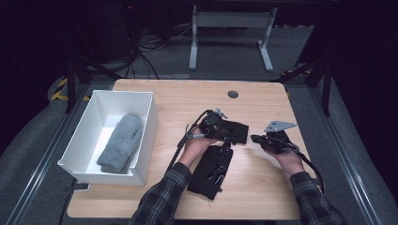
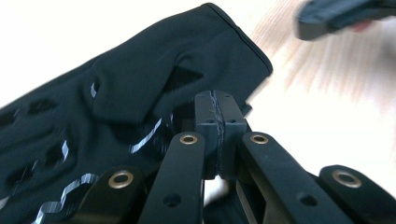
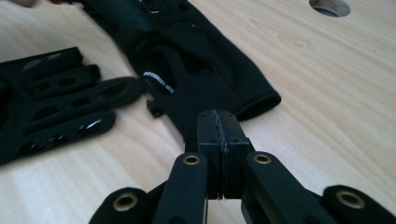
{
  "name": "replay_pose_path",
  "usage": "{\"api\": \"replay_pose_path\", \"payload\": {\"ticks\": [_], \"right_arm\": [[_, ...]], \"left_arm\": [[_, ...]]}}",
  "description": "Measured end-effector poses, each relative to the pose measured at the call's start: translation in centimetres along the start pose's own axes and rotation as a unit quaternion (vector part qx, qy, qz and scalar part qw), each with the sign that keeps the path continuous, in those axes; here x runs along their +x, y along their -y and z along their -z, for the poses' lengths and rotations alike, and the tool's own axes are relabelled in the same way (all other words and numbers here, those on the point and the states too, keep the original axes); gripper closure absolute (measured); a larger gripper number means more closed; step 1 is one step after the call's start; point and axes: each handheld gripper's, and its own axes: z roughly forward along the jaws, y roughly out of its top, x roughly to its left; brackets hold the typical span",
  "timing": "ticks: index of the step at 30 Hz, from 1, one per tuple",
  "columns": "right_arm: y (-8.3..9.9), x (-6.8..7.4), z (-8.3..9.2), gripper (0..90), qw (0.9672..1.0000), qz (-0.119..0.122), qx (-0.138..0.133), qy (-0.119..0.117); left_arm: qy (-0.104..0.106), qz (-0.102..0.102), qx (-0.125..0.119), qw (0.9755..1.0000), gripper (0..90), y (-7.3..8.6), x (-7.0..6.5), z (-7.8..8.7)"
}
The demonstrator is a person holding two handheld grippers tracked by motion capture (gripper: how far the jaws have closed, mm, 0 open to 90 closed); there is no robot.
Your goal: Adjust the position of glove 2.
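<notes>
Gloves: upper black glove [image 1: 234,131] lies mid-tabletop, left gripper [image 2: 218,105] clamped on its near side, right gripper [image 3: 219,126] clamped on its cuff edge, so lifting seems in hand; next, likely carry toward white bin [image 1: 146,123] at left edge.

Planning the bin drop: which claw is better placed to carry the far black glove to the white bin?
Probably left: the left claw is at that black glove and nearer the white bin.

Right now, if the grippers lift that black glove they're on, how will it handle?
Likely floppy: the black glove lies flat and creased on the table. Probably light, thin fabric. May sag between the left gripper and right gripper.
</notes>
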Motion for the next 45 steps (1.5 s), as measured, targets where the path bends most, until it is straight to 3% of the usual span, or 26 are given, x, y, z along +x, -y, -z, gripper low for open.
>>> {"api": "replay_pose_path", "payload": {"ticks": [4, 8, 12, 16, 18, 28, 40, 45], "right_arm": [[-0.7, -0.2, -1.2, 89.7, 1.0, 0.003, -0.001, -0.006], [-1.1, 0.1, -2.4, 89.7, 0.9998, 0.015, 0.009, -0.007], [-1.4, 0.3, -3.5, 89.7, 0.9994, 0.028, 0.019, -0.002], [-1.2, 0.2, -4.3, 89.7, 0.9989, 0.032, 0.035, 0.003], [-0.9, 0.3, -4.5, 89.8, 0.9985, 0.034, 0.042, 0.004], [0.2, 0.4, -3.0, 89.9, 0.9979, 0.036, 0.053, 0.007], [2.2, 1.6, -0.1, 89.8, 0.9972, 0.033, 0.066, -0.01], [2.8, 2.2, 0.8, 89.8, 0.997, 0.027, 0.07, -0.021]], "left_arm": [[0.006, 0.01, -0.012, 0.9999, 89.9, 1.6, -0.3, 1.5], [0.006, 0.006, -0.007, 0.9999, 89.9, 3.5, -1.1, 2.5], [0.005, 0.004, 0.001, 1.0, 89.9, 5.2, -2.1, 2.3], [0.001, -0.005, 0.021, 0.9998, 89.9, 5.9, -2.7, 1.5], [-0.004, -0.009, 0.019, 0.9998, 90.0, 5.9, -2.8, 1.2], [-0.016, 0.003, 0.017, 0.9997, 90.0, 6.5, -2.0, 1.8], [-0.061, 0.036, 0.006, 0.9975, 90.0, 7.2, 0.6, 3.2], [-0.074, 0.038, 0.005, 0.9965, 90.0, 7.3, 1.3, 3.6]]}}
